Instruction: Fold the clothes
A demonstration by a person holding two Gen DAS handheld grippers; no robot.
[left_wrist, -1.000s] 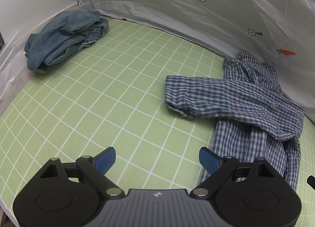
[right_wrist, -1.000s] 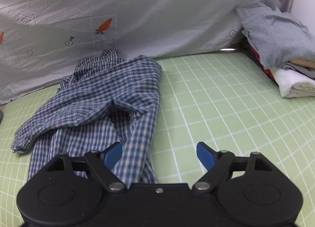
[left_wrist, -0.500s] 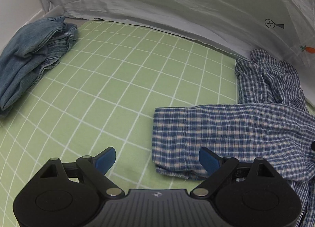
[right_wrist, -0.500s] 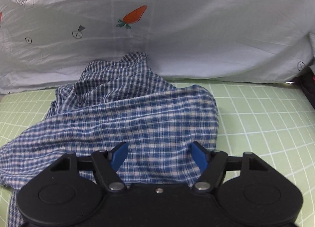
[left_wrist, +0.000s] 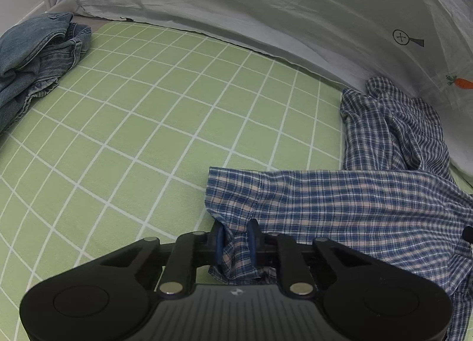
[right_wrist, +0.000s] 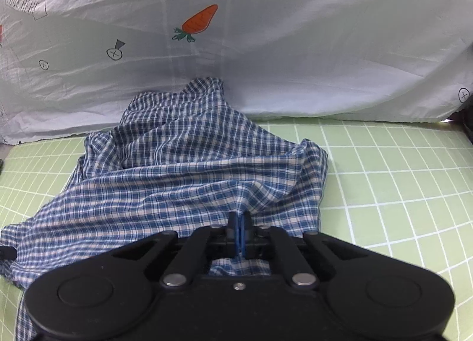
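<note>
Evidently both tongs have a grip: the left gripper [left_wrist: 235, 236] is clamped on the cuff end of the crumpled blue-and-white checked cotton shirt [left_wrist: 369, 202], which sprawls toward two o'clock; the right gripper [right_wrist: 239, 233] pinches its body, heaped toward twelve o'clock. Next, I judge, lift and spread it on the green gridded mat [left_wrist: 147, 122].

Open green grid mat [left_wrist: 165, 122] left of plaid shirt [left_wrist: 340, 202], jeans heap [left_wrist: 38, 54] far-left, backdrop sheet [right_wrist: 295, 45] behind

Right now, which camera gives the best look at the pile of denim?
The left wrist view: the denim pile lies crumpled at the mat's far left corner, unobstructed apart from the frame edge. The right wrist view shows none of it, only the plaid shirt.
</note>
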